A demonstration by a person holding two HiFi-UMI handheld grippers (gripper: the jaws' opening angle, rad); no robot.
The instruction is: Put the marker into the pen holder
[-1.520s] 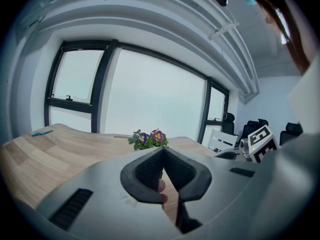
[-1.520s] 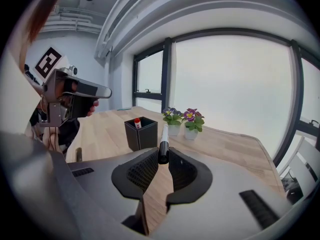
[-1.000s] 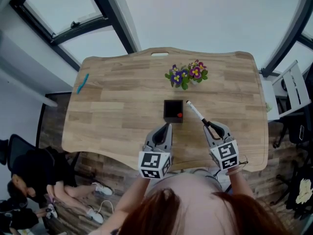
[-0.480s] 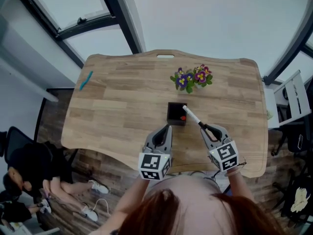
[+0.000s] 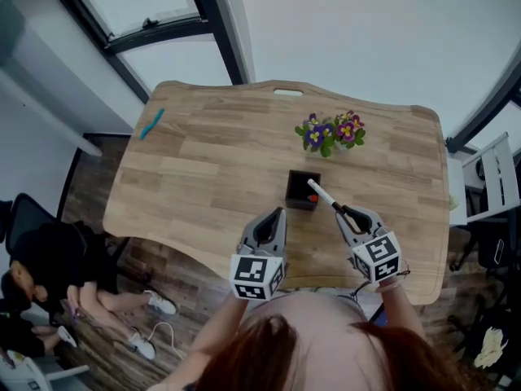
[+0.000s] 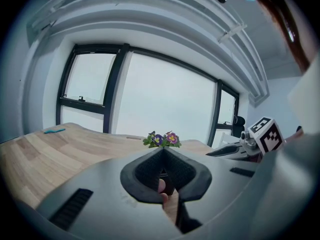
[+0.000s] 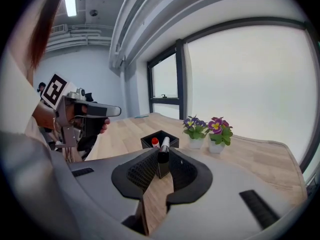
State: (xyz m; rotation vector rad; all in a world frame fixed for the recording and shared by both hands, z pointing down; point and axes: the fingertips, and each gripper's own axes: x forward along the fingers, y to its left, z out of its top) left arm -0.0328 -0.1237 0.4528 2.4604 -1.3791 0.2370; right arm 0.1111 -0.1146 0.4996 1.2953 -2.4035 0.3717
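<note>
A black square pen holder (image 5: 300, 192) stands mid-table with a red-capped pen (image 5: 312, 198) inside. My right gripper (image 5: 346, 213) is shut on a marker (image 5: 324, 196) with a black body and a white end. The white end reaches over the holder's right rim. In the right gripper view the marker (image 7: 163, 150) sits between the right gripper's (image 7: 163, 158) pads, pointing at the pen holder (image 7: 161, 140). My left gripper (image 5: 279, 212) hovers just in front of the holder, left of the right one. The left gripper (image 6: 162, 153) is shut and holds nothing.
Two small pots of purple flowers (image 5: 330, 132) stand behind the holder. A teal pen (image 5: 151, 124) lies near the table's far left corner. The wooden table (image 5: 212, 161) ends close in front of me. A person sits on the floor (image 5: 41, 275) at left.
The right gripper has carried the marker left, so its white end moved from right of the holder to over its right rim. The left gripper has kept its place.
</note>
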